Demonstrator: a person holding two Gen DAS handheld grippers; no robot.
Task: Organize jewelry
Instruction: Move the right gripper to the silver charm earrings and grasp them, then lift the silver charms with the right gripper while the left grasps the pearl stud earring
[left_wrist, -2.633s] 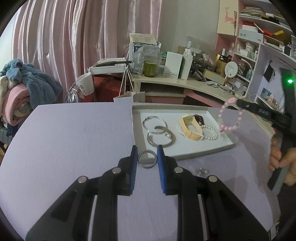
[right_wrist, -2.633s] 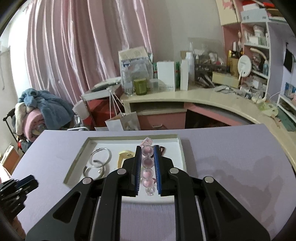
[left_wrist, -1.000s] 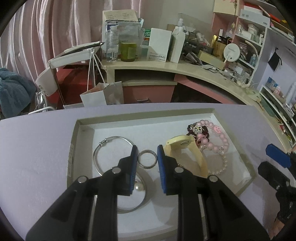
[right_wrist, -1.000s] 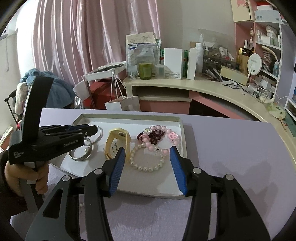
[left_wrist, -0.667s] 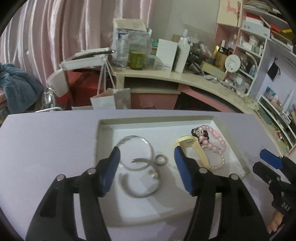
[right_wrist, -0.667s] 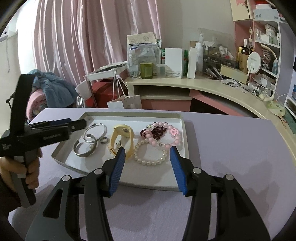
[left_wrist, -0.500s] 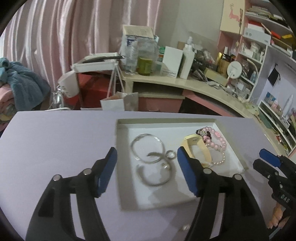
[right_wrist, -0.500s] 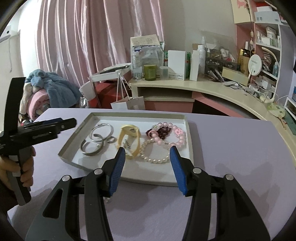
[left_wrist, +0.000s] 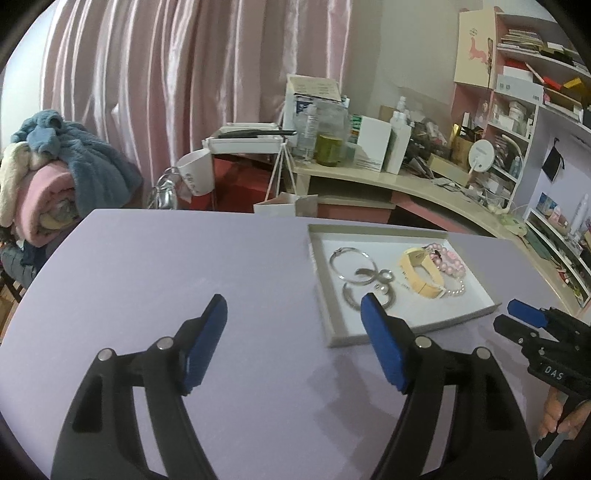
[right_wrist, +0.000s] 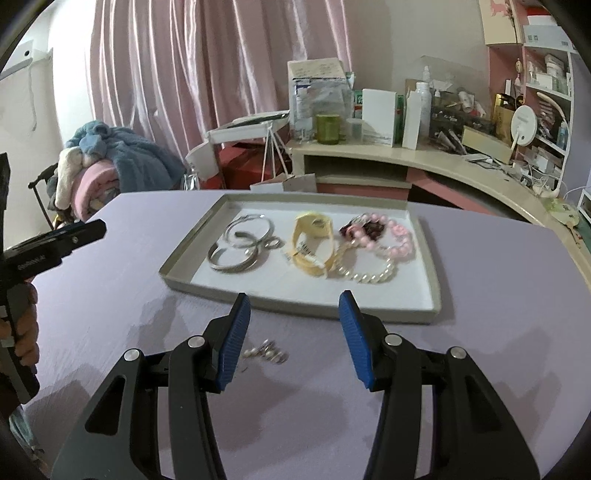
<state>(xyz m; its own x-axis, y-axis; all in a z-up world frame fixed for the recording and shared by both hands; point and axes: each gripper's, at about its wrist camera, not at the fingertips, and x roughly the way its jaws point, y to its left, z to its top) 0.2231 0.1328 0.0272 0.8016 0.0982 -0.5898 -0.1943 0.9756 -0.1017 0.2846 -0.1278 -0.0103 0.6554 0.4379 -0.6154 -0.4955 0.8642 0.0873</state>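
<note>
A shallow grey tray (right_wrist: 184, 254) with a white floor sits on the lilac table (right_wrist: 498, 295). It holds silver bangles (right_wrist: 236, 258), a small silver ring (right_wrist: 272, 242), a yellow band (right_wrist: 310, 247), a pink bead bracelet (right_wrist: 395, 240) and a pearl bracelet (right_wrist: 369, 275). Small pearl earrings (right_wrist: 267, 355) lie on the table in front of the tray. My right gripper (right_wrist: 293, 336) is open and empty just above the earrings. My left gripper (left_wrist: 293, 343) is open and empty, left of the tray (left_wrist: 321, 295) and drawn back from it.
A cluttered curved desk (right_wrist: 443, 166) with boxes and bottles stands beyond the table. A pile of blankets (right_wrist: 110, 162) lies on a chair at the far left. A shelf unit (left_wrist: 535, 122) stands at the right.
My left gripper opened, left the small silver ring in the tray and pulled back to the left. My right gripper drew back from the tray and now hangs over the earrings.
</note>
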